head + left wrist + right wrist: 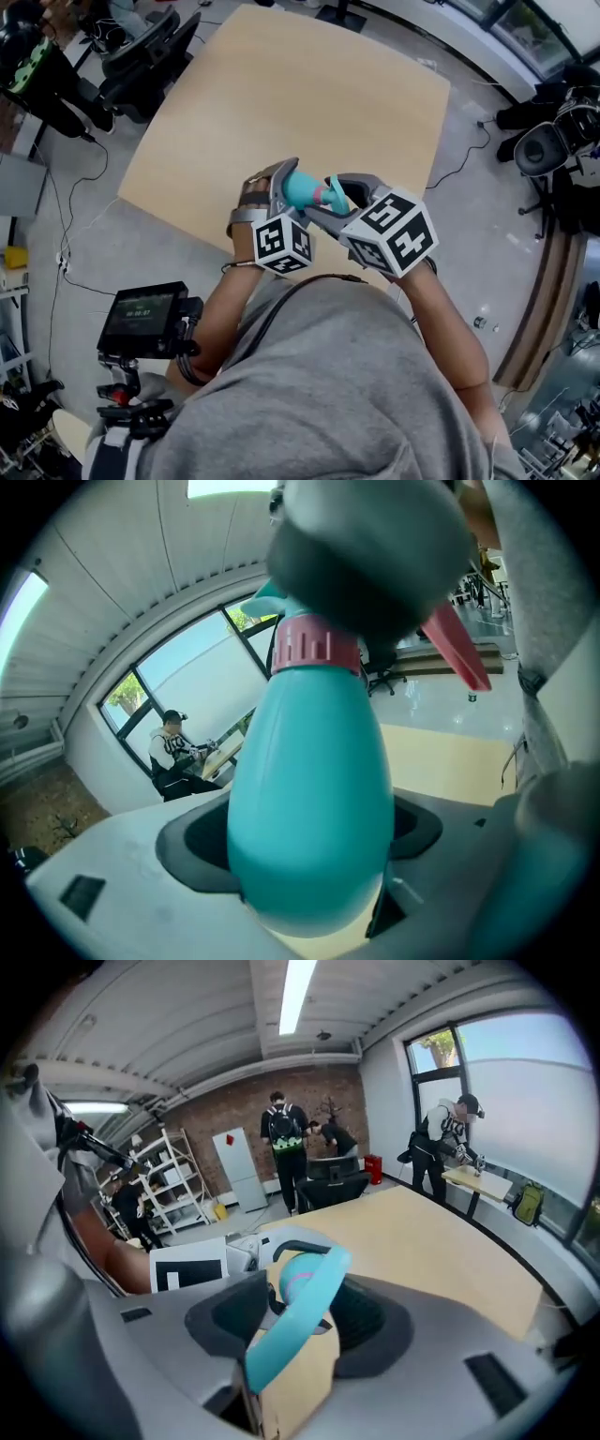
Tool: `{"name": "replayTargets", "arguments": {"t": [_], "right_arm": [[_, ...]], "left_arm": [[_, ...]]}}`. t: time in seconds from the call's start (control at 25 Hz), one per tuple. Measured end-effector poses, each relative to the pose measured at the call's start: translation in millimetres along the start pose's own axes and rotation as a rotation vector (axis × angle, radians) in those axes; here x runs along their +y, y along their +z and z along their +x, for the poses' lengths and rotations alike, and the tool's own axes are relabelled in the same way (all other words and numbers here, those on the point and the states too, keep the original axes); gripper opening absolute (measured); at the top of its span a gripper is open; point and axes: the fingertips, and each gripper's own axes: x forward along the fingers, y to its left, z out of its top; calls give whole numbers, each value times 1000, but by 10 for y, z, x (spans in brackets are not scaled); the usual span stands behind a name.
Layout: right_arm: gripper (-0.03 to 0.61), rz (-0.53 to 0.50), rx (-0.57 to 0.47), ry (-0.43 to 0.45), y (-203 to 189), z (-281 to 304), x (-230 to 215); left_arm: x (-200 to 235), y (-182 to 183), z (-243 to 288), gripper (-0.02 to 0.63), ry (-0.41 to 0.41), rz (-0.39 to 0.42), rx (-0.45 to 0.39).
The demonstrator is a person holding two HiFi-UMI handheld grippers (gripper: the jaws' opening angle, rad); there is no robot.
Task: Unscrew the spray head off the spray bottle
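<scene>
The spray bottle (pixel 302 190) is teal and egg-shaped, with a ribbed pink collar (pixel 314 644) and a red trigger (pixel 455 649). It is held just below the middle of the head view, over the near edge of the pale table (pixel 281 84). The left gripper (pixel 281 187) comes in from lower left, angled down, its jaws wide and clamped on the bottle's body. The right gripper (pixel 339 193) meets it from the right, its jaws closed onto the teal spray head (pixel 295 1316).
</scene>
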Motion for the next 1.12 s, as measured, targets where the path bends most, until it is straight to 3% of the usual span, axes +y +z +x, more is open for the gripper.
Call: {"name": "replayTargets", "arguments": {"t": [0.04, 0.2, 0.32, 0.4, 0.48, 0.56, 0.68, 0.72, 0.8, 0.88, 0.92, 1.0, 1.08, 1.12], "right_arm": [[198, -5, 19, -10, -8, 21, 7], [160, -31, 52, -36, 22, 4, -38], [141, -166, 72, -25, 65, -106, 71], [140, -309, 106, 14, 72, -172, 225], [140, -543, 154, 104, 24, -247, 422], [140, -859, 204, 226, -77, -344, 620], [140, -1232, 266, 364, -176, -485, 801], [140, -1368, 283, 380, -198, -517, 819], [140, -1673, 309, 321, -210, -515, 770], [141, -1832, 313, 232, -239, -486, 693], [141, -1831, 302, 200, -245, -487, 645], [164, -1708, 209, 119, -118, -514, 524], [327, -1439, 50, 53, 102, -627, 408], [361, -1257, -50, 29, 237, -727, 350]], "left_arm": [[6, 9, -10, 414, -3, 4, -10], [5, 63, -76, 414, -72, 5, -90], [-147, 193, -177, 413, -218, -44, -174], [-286, 275, -297, 411, -347, -75, -242], [-436, 350, -463, 411, -490, -66, -313], [-582, 421, -629, 411, -618, -18, -370], [-720, 511, -821, 411, -754, 40, -430], [-740, 527, -859, 411, -784, 51, -440], [-739, 532, -873, 411, -814, 48, -444], [-687, 532, -837, 411, -804, 7, -451], [-643, 537, -808, 411, -783, -23, -454], [-515, 582, -738, 411, -714, -102, -465], [-333, 635, -642, 411, -600, -189, -471], [-225, 621, -567, 411, -521, -230, -455]]}}
